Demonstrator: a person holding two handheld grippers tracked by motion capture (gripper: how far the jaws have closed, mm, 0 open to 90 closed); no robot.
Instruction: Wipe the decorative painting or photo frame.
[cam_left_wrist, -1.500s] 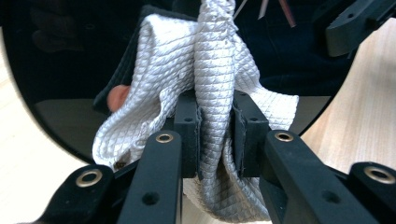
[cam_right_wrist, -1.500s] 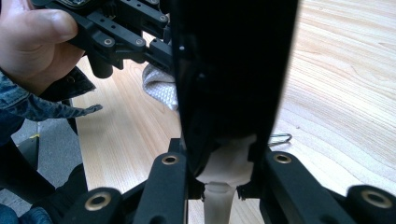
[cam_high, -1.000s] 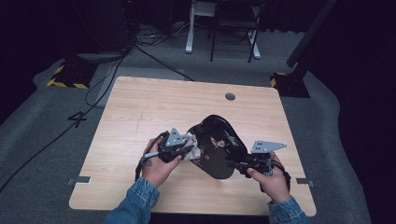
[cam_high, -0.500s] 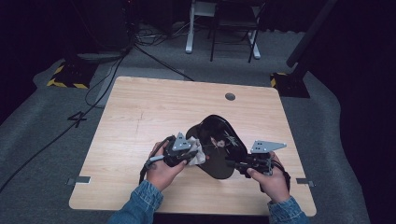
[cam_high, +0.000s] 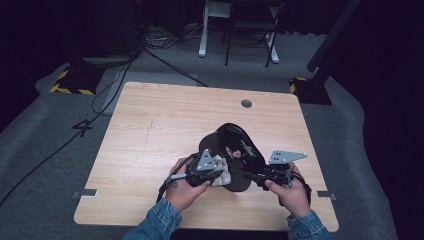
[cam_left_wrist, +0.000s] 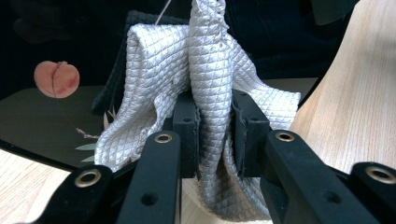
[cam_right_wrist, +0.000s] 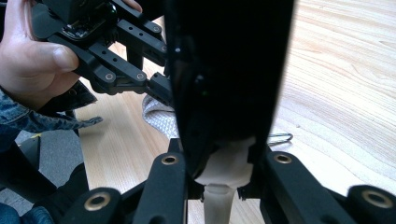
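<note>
A glossy black paddle-shaped fan (cam_high: 239, 145) with a small painted motif stands tilted over the near middle of the wooden table (cam_high: 150, 130). My right gripper (cam_high: 249, 175) is shut on its cream handle (cam_right_wrist: 226, 168), the black blade (cam_right_wrist: 229, 70) rising straight ahead. My left gripper (cam_high: 219, 173) is shut on a pale grey quilted cloth (cam_left_wrist: 210, 84), bunched between its pads and lying against the fan's black face (cam_left_wrist: 46, 121), near a painted peach (cam_left_wrist: 56, 79). The right gripper view also has the cloth (cam_right_wrist: 161, 116) and the left gripper (cam_right_wrist: 154, 88).
A round cable hole (cam_high: 246, 103) sits near the table's far edge. Beyond the table are chair legs (cam_high: 250, 35) and cables on the grey floor. A thin wire loop (cam_right_wrist: 280, 136) lies on the wood beside the fan. Bare wood spreads left and far.
My left hand has slid to the right and a little nearer with the cloth, along the fan's face. The right hand and the fan have kept still.
</note>
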